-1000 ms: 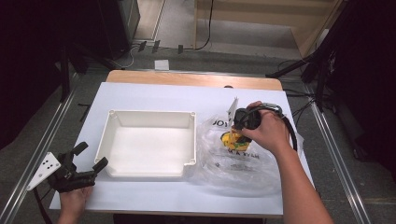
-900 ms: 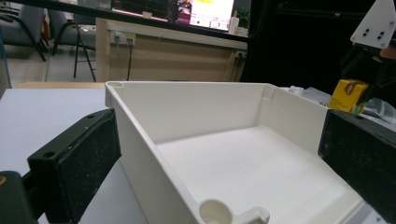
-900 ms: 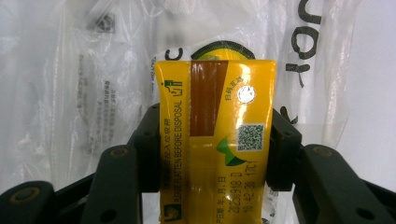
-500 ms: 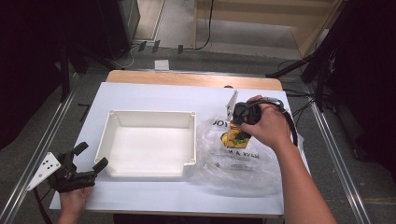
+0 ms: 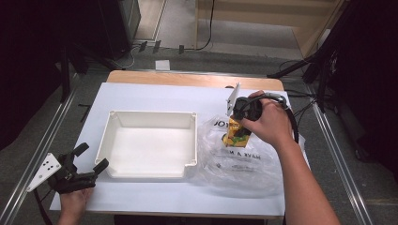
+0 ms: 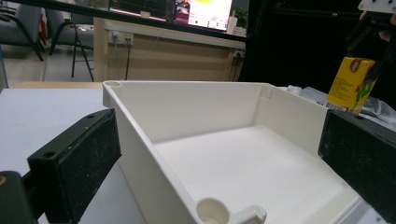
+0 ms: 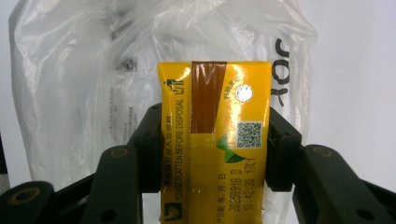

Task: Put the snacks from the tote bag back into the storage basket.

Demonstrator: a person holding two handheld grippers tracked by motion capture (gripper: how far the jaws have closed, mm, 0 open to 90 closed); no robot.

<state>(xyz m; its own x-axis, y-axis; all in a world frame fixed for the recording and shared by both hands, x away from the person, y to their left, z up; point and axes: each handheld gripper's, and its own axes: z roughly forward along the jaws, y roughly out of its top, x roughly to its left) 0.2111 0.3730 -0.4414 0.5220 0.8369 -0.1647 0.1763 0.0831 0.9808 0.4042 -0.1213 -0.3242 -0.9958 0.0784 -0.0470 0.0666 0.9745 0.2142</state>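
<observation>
Right gripper [image 7: 215,154] clamped on yellow juice carton [image 5: 236,131], held above the plastic bag [image 5: 239,161] beside the white tray [image 5: 148,147]; judged next: carry level over the tray wall, lower gently; left gripper [image 5: 89,169] apart, idle at desk [image 5: 150,96] corner.

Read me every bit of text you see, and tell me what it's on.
"PLEASE FLATTEN BEFORE DISPOSAL": yellow drink carton, side.
"20250918 D" and, roughly, "19:42:30 17C1": carton, date stamp.
QR code, small characters beside the foil straw hole: unreadable.
"JOY", partly hidden: clear plastic bag.
Bag's smaller print: blurred.
</observation>
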